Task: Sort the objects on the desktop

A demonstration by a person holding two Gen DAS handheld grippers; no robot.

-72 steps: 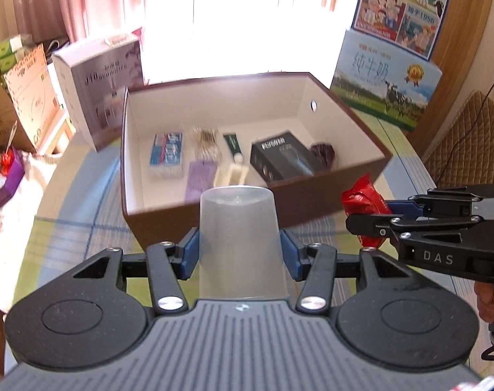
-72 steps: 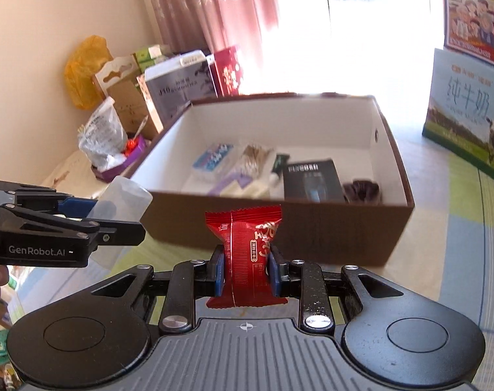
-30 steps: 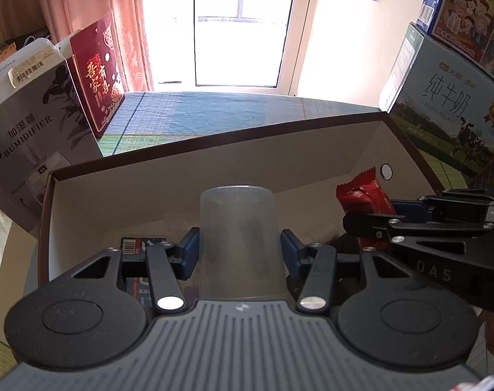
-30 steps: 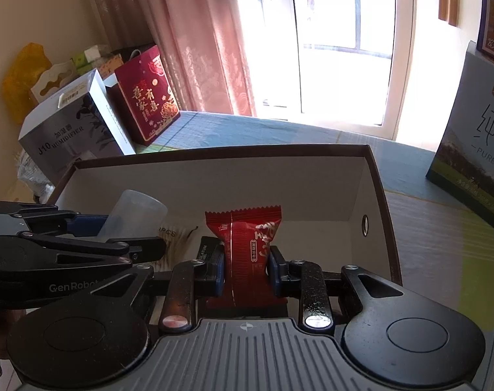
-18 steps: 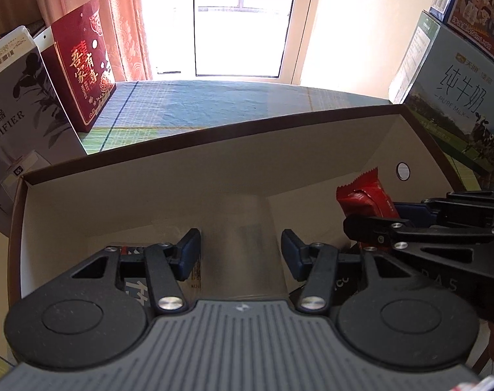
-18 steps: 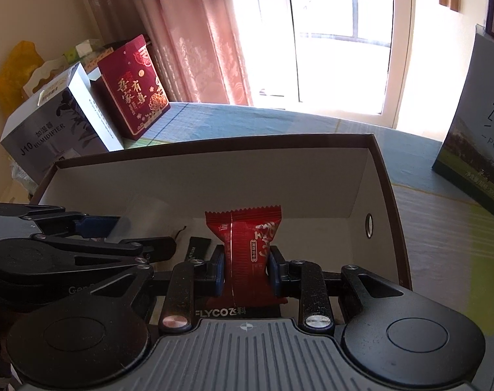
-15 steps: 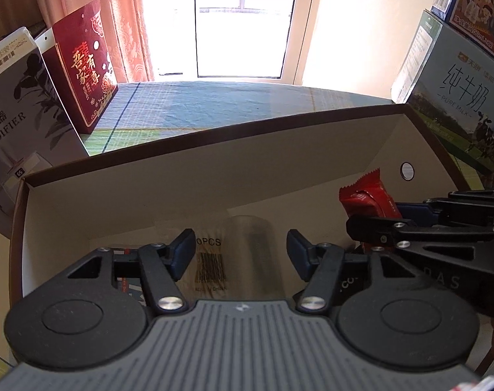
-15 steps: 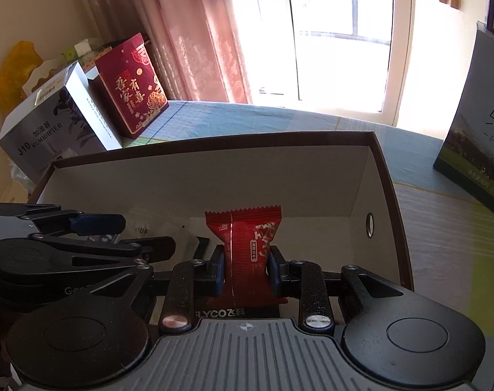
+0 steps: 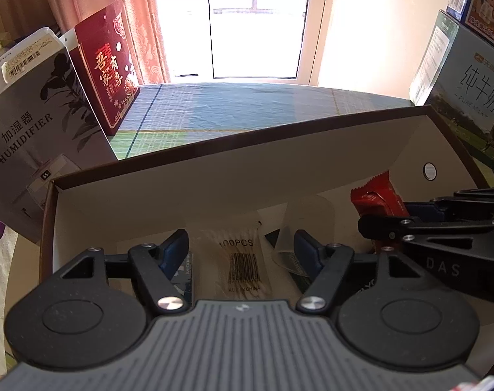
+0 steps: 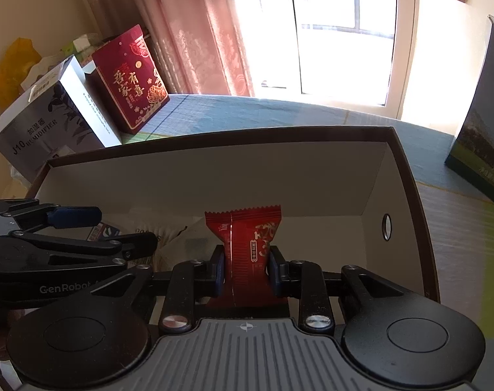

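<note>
The brown box with white inner walls (image 9: 247, 143) fills both views, its rim (image 10: 214, 137) just ahead. My left gripper (image 9: 241, 244) hangs open over the box with nothing between its fingers. A clear plastic cup (image 9: 308, 218) lies tilted inside the box, by the right finger. My right gripper (image 10: 246, 270) is shut on a red snack packet (image 10: 247, 241), held upright above the box's right half. In the left wrist view the same packet (image 9: 375, 195) shows in the right gripper (image 9: 387, 218). The left gripper (image 10: 127, 228) also shows at the left of the right wrist view.
A bag of cotton swabs (image 9: 240, 260) and other small items lie on the box floor. Behind the box stand a grey humidifier carton (image 9: 28, 123) and a red gift box (image 9: 110, 75). A milk carton (image 9: 475, 97) stands to the right on the green-blue cloth.
Both grippers moved from in front of the box to above it. The left gripper opened and let the clear cup drop into the box. The right stays shut on the packet.
</note>
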